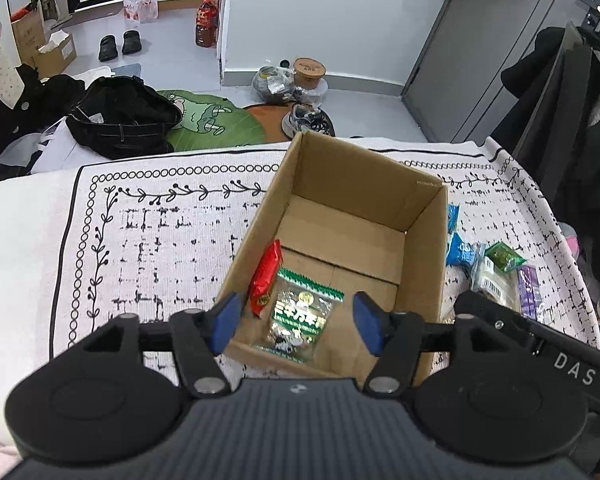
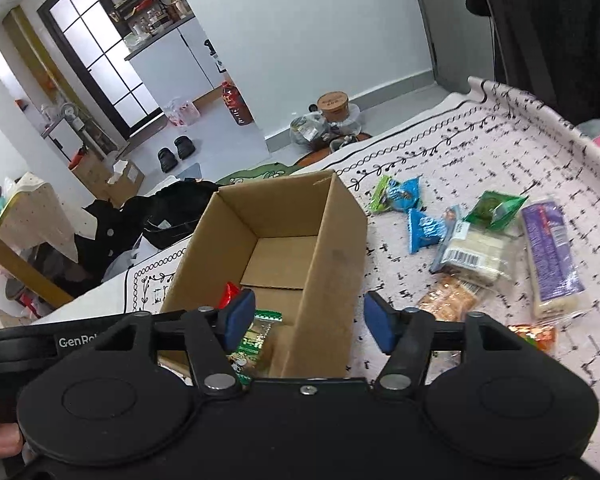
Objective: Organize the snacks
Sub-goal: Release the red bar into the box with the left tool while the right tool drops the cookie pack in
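Note:
An open cardboard box (image 1: 356, 176) stands on a white patterned cloth (image 1: 160, 220). Inside it, at the near end, lie a green-topped clear snack packet (image 1: 300, 316) and a red packet (image 1: 266, 276) leaning on the left wall. My left gripper (image 1: 296, 308) hovers open over the green packet without touching it. My right gripper (image 2: 310, 302) is open too, its fingers straddling the box's right wall (image 2: 332, 248) with nothing held. Right of the box lie loose snacks: blue packets (image 2: 422, 230), a green one (image 2: 492, 208), a purple bar (image 2: 552, 256), a barcoded clear pack (image 2: 476, 256) and crackers (image 2: 450, 300).
The cloth ends just behind the box, with the floor below. Black clothes (image 1: 120, 120), a green mat (image 1: 208, 120) and shoes (image 1: 308, 120) lie on the floor. A dark coat (image 1: 580, 120) hangs close at the right edge. A thumb (image 2: 0, 440) shows at the lower left.

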Motion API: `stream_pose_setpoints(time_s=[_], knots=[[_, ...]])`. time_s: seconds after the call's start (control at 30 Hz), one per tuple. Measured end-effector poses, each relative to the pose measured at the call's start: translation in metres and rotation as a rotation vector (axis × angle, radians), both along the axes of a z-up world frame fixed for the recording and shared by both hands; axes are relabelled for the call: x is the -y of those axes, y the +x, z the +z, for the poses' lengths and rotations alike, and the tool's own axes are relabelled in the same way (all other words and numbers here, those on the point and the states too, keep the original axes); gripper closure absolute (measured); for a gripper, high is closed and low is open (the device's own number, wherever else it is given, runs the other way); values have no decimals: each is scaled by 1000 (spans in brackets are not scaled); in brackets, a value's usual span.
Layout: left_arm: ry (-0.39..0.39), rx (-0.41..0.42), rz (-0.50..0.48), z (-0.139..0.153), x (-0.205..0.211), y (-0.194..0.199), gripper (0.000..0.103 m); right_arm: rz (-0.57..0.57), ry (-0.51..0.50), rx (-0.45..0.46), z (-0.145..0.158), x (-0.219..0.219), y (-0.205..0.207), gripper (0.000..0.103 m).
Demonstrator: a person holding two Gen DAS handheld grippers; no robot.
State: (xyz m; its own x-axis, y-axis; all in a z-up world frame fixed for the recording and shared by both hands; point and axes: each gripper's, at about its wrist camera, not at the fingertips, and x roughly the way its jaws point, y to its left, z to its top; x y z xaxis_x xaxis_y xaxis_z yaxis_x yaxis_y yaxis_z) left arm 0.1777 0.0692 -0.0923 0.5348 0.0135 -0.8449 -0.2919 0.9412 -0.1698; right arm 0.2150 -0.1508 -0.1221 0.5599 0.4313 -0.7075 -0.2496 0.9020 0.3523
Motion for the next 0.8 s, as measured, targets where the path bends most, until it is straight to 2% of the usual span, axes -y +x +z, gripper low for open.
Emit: stream_pose_setpoints(time_s=[0.23,0.37,0.5,0.6,0.63,0.7,0.8], knots=[[24,9,1,6,16,-7,27,-24,-58,-6,4,17,-4,35],[45,26,0,11,26,-9,18,-53,-67,-9,8,31,-10,23],[69,42,-10,15,39,-13,8,-81,-81,-10,10,45,-14,22],[87,57,-28,17,49,-16,1,-100,-85,-8,11,56,-16,16],[87,62,-28,18,52,-17,0,-108,-88,-7,11,59,-16,14],[83,70,-25,19,56,-18,0,-124,-93,-1,13,66,-18,5],[85,77,-27,21,64,-19,0,-151,-108,7,15,77,-21,0]])
